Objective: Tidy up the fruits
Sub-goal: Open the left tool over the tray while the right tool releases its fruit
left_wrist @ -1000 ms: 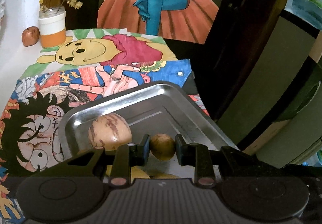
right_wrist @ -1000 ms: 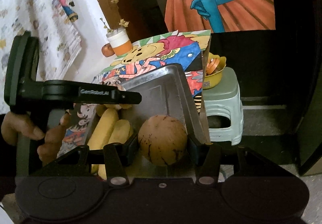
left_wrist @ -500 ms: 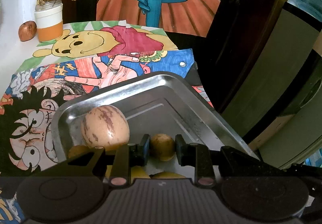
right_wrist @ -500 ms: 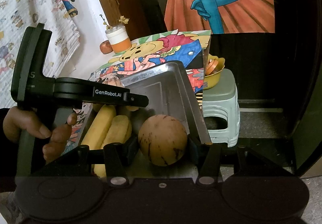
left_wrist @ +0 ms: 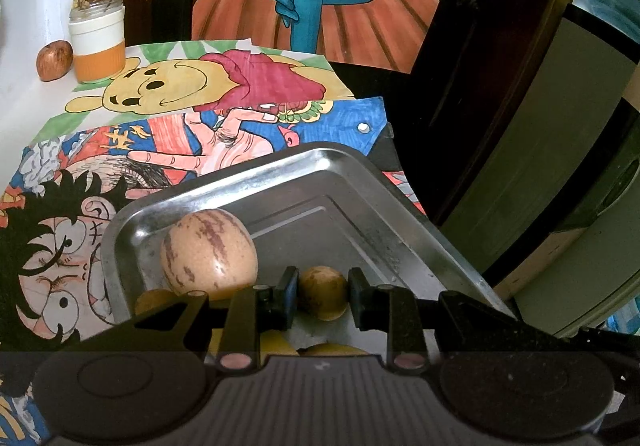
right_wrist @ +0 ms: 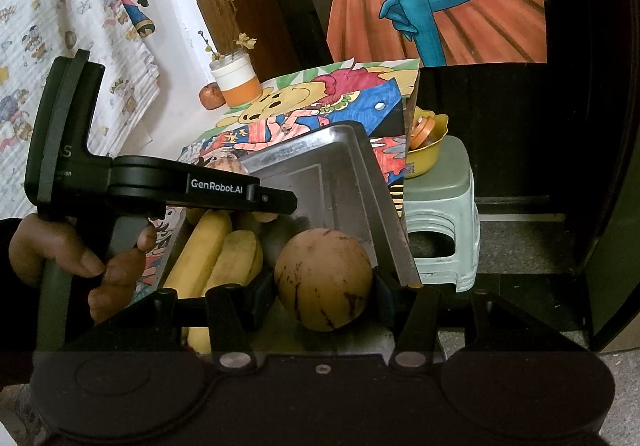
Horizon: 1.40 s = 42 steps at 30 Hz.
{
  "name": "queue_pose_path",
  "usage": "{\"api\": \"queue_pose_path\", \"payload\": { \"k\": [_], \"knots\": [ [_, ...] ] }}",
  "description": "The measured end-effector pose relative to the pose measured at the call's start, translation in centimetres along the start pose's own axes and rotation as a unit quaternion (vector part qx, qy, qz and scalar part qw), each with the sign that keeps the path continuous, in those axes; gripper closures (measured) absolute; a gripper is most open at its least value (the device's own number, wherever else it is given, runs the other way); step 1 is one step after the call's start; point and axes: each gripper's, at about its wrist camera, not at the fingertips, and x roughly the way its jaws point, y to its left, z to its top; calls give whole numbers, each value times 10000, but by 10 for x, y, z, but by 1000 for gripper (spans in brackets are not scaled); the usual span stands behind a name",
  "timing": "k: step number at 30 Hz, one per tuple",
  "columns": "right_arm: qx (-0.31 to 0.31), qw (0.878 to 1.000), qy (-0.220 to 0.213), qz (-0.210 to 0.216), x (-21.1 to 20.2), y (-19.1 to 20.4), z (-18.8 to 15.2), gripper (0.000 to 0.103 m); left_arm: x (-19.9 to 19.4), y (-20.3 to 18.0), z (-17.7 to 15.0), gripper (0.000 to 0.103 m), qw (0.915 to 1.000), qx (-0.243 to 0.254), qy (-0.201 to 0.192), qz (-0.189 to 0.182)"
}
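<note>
Shifted slightly: left gripper [left_wrist: 323, 294], clamping small fruit [left_wrist: 322, 292]; right gripper [right_wrist: 324, 288] clamping round melon [right_wrist: 323, 280]; both above tray [left_wrist: 360, 181], unplaced.

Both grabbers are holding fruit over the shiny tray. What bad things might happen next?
The right gripper pinches the big round fruit only at its sides, so it might slip and thump onto the bananas. The metal tray lies by the table's edge above the stool; a bump might push it off. The left gripper might squash its small fruit.
</note>
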Motion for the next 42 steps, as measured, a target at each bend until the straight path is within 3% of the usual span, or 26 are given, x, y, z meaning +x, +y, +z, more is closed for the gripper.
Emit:
{"api": "queue_pose_path", "payload": {
  "k": [15, 17, 19, 20, 27, 42],
  "knots": [
    [40, 10000, -56, 24, -2, -1, 1, 48, 0, -2, 0, 66, 10000, 0, 15, -11],
    [32, 10000, -82, 6, -3, 0, 0, 47, -1, -2, 1, 61, 10000, -5, 12, -34],
    [32, 9999, -101, -17, -4, 0, 0, 44, -2, -4, 1, 41, 10000, 28, -12, -54],
    [30, 9999, -112, -14, -5, 0, -1, 44, -3, -5, 1, 38, 10000, 29, -22, -59],
    [-109, 9997, -222, -85, -9, 4, -3, 37, -9, -6, 2, 35, 9999, 30, -107, -22],
    [-214, 9968, -691, -353, -25, 13, -4, 17, -46, -9, 4, 7, 9985, -215, -495, 18]
  ]
}}
